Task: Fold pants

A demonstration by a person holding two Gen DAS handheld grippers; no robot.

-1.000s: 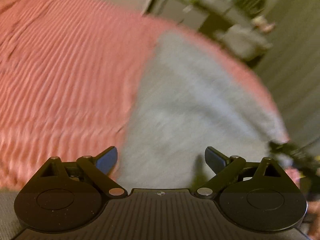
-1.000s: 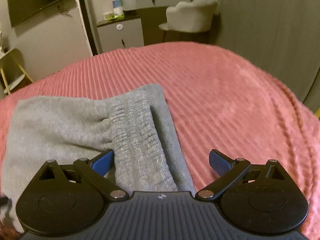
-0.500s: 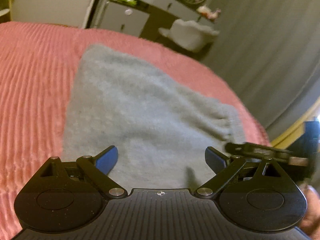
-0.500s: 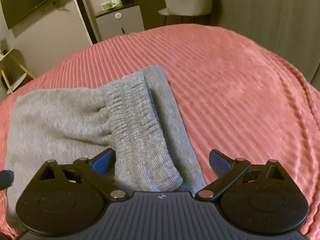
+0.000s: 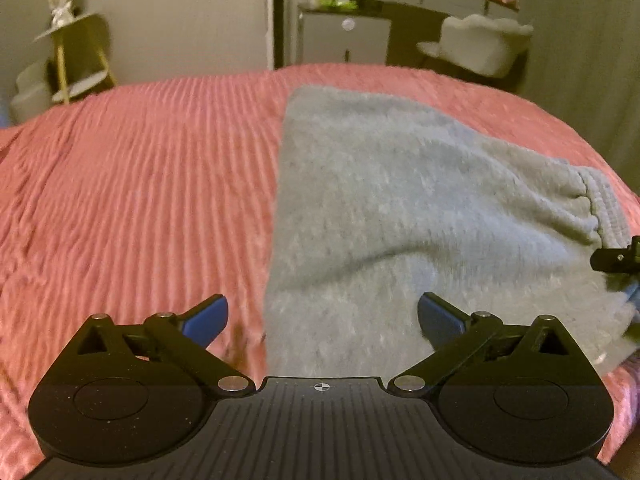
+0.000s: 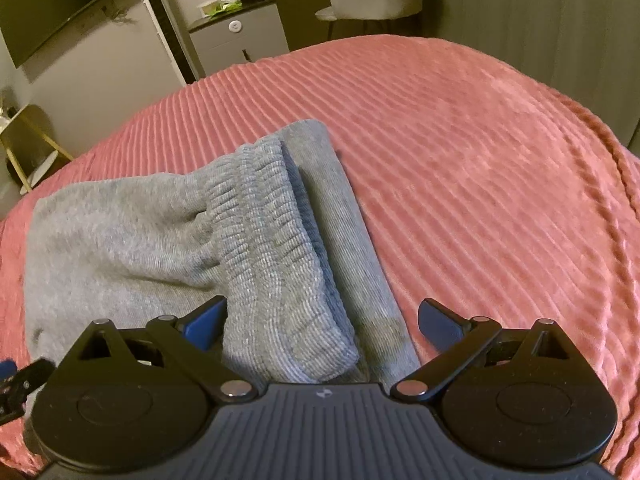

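Here, grey knit pants (image 6: 168,240) lie folded on the pink ribbed bedspread (image 6: 480,160), left of centre in the right wrist view, the ribbed waistband (image 6: 280,272) doubled on top, probably mid-fold. The left gripper (image 5: 322,322) has just been opening, wide and empty, over the fabric's near left edge. The right gripper (image 6: 322,322) hangs wide over the waistband, likely poised for the next fold.

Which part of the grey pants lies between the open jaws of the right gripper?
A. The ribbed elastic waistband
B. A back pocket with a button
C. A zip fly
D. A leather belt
A: in the right wrist view, the ribbed waistband of the grey pants runs down between the wide-open jaws of the right gripper, lying on the pink bedspread; no zip, pocket or belt shows.
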